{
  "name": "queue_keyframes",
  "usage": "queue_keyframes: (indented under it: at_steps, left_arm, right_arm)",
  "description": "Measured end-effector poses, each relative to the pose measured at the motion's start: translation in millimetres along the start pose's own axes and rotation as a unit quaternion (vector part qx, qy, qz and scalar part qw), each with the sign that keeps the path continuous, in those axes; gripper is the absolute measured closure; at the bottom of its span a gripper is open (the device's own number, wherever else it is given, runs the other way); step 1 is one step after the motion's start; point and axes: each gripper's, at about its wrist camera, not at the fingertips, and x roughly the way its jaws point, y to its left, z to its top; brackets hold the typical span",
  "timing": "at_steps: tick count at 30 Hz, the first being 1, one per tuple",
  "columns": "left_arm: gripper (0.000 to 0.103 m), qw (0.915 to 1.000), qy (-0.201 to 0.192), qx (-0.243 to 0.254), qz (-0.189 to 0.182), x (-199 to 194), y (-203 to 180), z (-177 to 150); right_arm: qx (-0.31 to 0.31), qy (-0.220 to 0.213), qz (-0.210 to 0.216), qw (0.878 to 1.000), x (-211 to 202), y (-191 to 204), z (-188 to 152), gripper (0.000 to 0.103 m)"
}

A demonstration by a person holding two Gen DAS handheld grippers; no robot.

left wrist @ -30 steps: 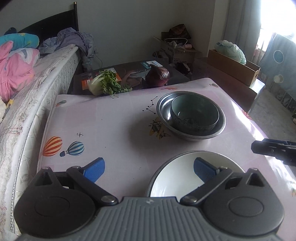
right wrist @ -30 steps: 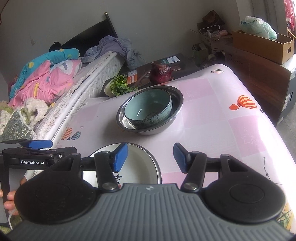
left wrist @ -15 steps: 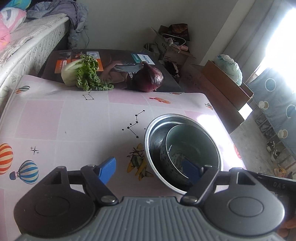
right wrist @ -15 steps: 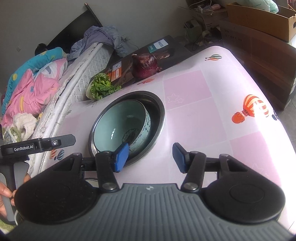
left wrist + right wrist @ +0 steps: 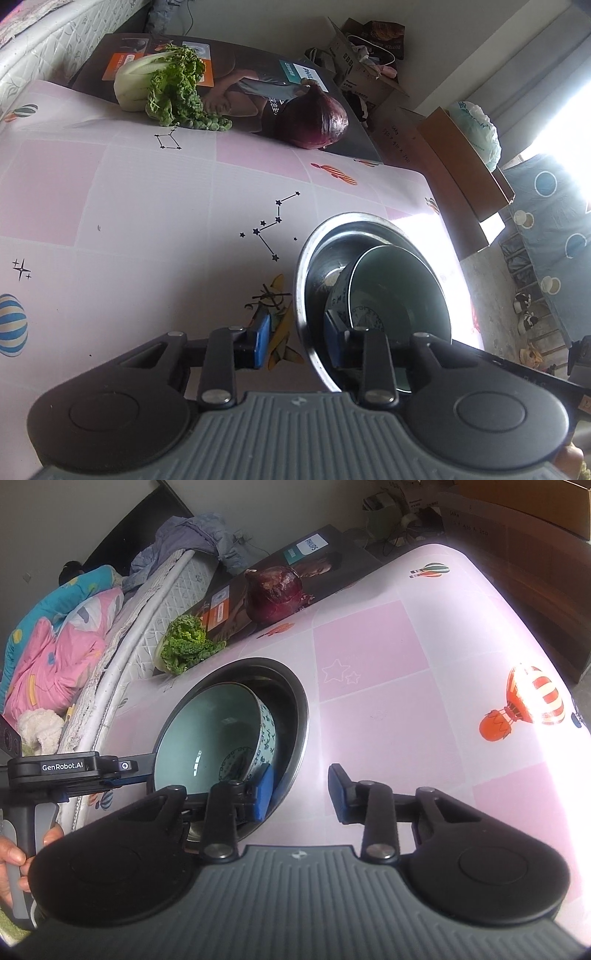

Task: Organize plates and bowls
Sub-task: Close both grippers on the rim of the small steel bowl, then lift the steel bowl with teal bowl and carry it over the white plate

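We straddle opposite sides of the steel bowl's (image 5: 314,258) rim, the ceramic bowl (image 5: 221,731) nested inside, on the pink table (image 5: 388,686); left gripper (image 5: 297,341) and right gripper (image 5: 301,794) are closing, pads not yet pressing; next, we judge, a level two-handed lift.

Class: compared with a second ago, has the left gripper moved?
Yes. The left gripper advanced from the white plate to straddle the steel bowl's near rim, its jaws closing.
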Motion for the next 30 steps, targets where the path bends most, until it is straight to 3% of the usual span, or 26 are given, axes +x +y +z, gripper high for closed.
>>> queue_keyframes:
  at_steps: [14, 20, 30]
  left_arm:
    - [0.092, 0.9996, 0.026, -0.007, 0.004, 21, -5, 4]
    - [0.092, 0.9996, 0.026, -0.007, 0.011, 20, -7, 4]
    - [0.093, 0.9996, 0.024, -0.007, 0.012, 17, -8, 5]
  right_arm:
    - [0.017, 0.029, 0.002, 0.999, 27, -4, 16, 0.077]
    - [0.028, 0.036, 0.02, 0.999, 33, -2, 20, 0.092]
    - [0.029, 0.037, 0.021, 0.999, 29, -1, 17, 0.092]
